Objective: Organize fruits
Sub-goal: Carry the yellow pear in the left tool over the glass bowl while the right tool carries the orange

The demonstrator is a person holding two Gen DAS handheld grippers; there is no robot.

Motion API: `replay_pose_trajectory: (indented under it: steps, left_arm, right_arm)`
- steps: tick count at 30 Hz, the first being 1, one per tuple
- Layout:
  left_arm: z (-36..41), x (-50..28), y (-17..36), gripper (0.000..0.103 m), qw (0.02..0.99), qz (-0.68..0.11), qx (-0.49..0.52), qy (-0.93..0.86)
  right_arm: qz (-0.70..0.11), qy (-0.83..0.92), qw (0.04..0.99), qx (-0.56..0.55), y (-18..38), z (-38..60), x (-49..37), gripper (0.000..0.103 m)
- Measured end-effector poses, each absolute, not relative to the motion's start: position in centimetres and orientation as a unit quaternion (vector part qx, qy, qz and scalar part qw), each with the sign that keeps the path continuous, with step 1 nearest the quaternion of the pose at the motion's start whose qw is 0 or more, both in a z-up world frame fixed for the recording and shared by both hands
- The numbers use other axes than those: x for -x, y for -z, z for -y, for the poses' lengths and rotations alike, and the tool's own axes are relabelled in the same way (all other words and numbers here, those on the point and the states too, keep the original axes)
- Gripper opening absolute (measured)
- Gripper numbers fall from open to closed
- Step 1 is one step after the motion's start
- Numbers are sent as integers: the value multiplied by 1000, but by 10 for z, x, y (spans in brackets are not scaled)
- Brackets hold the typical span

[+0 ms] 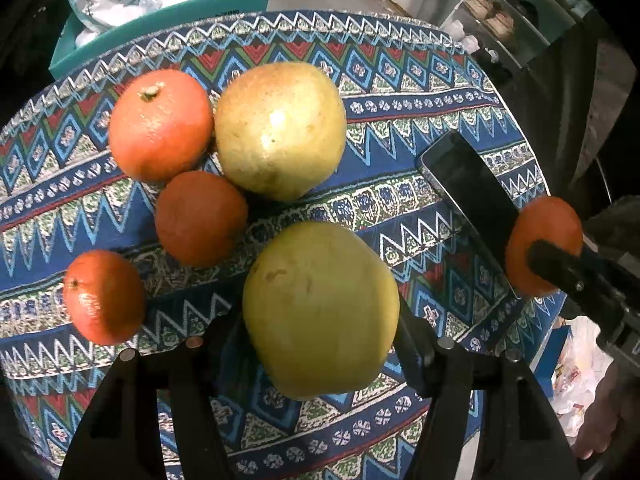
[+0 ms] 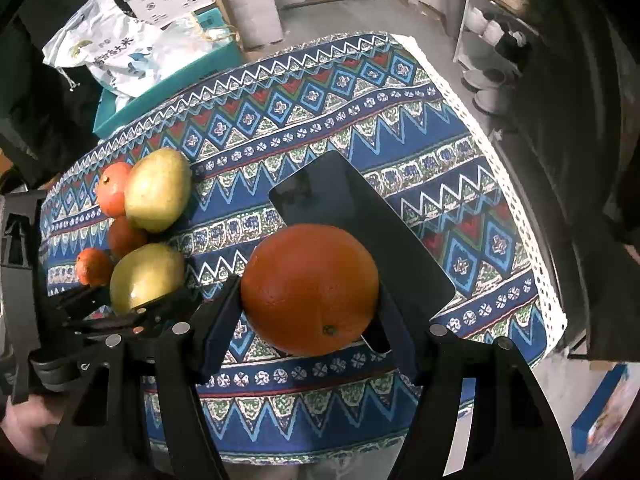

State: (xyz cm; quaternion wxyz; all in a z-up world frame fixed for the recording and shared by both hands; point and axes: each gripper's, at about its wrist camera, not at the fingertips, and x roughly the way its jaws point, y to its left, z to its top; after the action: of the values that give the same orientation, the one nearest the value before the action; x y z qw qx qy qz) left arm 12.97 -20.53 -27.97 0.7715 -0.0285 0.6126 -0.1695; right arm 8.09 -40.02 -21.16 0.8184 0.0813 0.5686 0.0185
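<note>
My left gripper (image 1: 320, 332) is shut on a large yellow-green pear (image 1: 320, 308), held just above the patterned tablecloth (image 1: 400, 92). A second pear (image 1: 280, 130) and three oranges (image 1: 160, 124) (image 1: 200, 218) (image 1: 102, 296) lie grouped on the cloth ahead and to the left. My right gripper (image 2: 310, 304) is shut on a big orange (image 2: 310, 288), held over the near middle of the table. That orange also shows at the right edge of the left wrist view (image 1: 540, 240). The held pear (image 2: 146, 276) and the left gripper show at the left of the right wrist view.
A black phone-like slab (image 2: 360, 224) lies flat on the cloth behind the held orange; it also shows in the left wrist view (image 1: 468, 196). A teal box (image 2: 160, 96) with plastic bags stands beyond the far table edge. Shelves with dishes (image 2: 492, 32) stand at the right.
</note>
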Motion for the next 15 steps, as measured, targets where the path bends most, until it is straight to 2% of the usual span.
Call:
replay_pose_trajectory:
  steps: [15]
  left_arm:
    - [174,-107,191,67,831,-532,0,166]
  right_arm:
    - [-520,-36,852,-42,165,380,-79,67]
